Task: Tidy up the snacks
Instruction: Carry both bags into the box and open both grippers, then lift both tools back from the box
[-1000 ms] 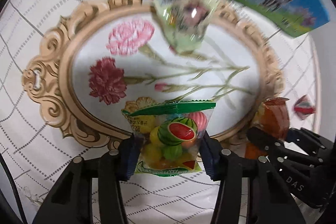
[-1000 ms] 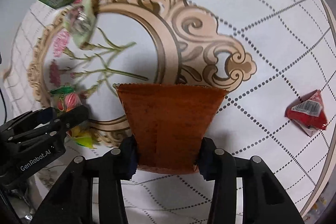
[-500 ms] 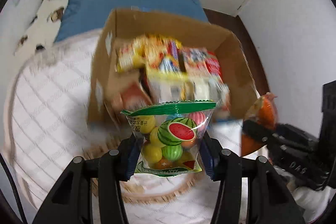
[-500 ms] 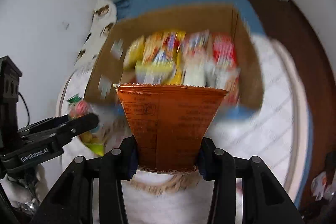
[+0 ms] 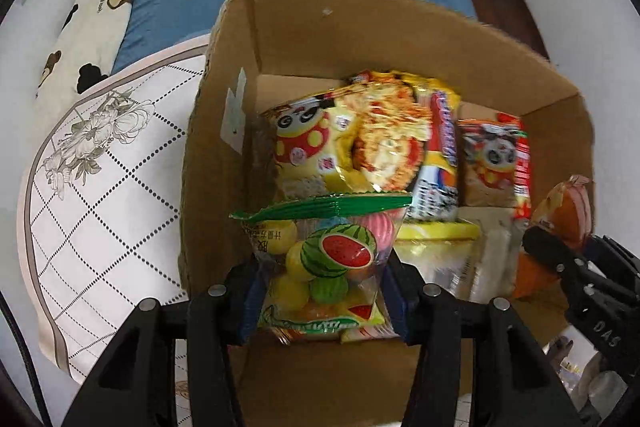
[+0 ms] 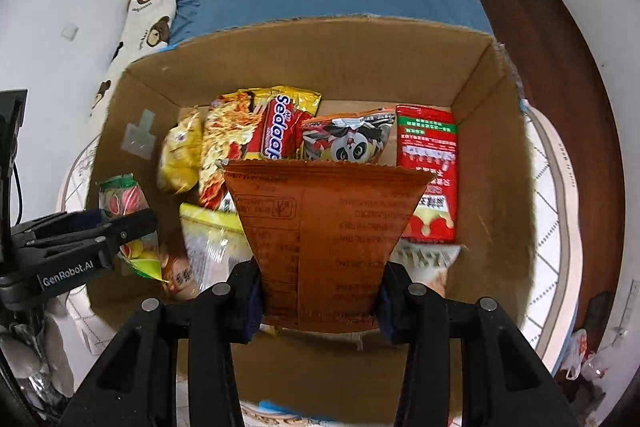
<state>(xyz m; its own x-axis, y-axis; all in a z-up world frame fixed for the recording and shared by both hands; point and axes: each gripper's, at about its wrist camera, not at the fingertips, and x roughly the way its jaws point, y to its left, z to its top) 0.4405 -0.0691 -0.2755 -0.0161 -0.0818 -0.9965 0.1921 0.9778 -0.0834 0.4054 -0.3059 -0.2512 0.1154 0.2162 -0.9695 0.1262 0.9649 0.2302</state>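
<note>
**Cardboard carton, both grippers loaded above it: risks and positions**

Cardboard box (image 6: 492, 131): open-topped, standing on the patterned round table (image 5: 100, 187), already partly filled with packets set on edge, among them a yellow panda-print bag (image 5: 308, 147), a noodle packet (image 6: 276, 135) and a red sachet (image 6: 430, 163). Free floor shows only along the near wall and the left corner.

Item 1. Fruit-candy bag (image 5: 324, 259), clear with a green top seal. Clamped low down between the pads of the left gripper (image 5: 322, 303), jaws narrowed on its sides, most of the bag standing free above them. Position: over the near-left part of the box, above the inner wall.

Item 2. Orange packet (image 6: 324, 239), flat foil, crimped top edge. Pinched at its narrow bottom end by the right gripper (image 6: 320, 301), jaws close together. Position: over the box's middle, near side, fanning out wide above the pads.

Risks, as judged:
- Both grippers hang close together over one small opening; lowering at once could knock one against the other or against the near wall.
- Each packet is held by its lower end only, so it may pivot or slip if it brushes the upright packets.
- Released from this height, the slick bags could land across the standing row and topple it, or lie flat and waste the remaining room.
- The candy bag sits close to the left wall's edge; a drop there could catch the rim and fall outside onto the table.
</note>
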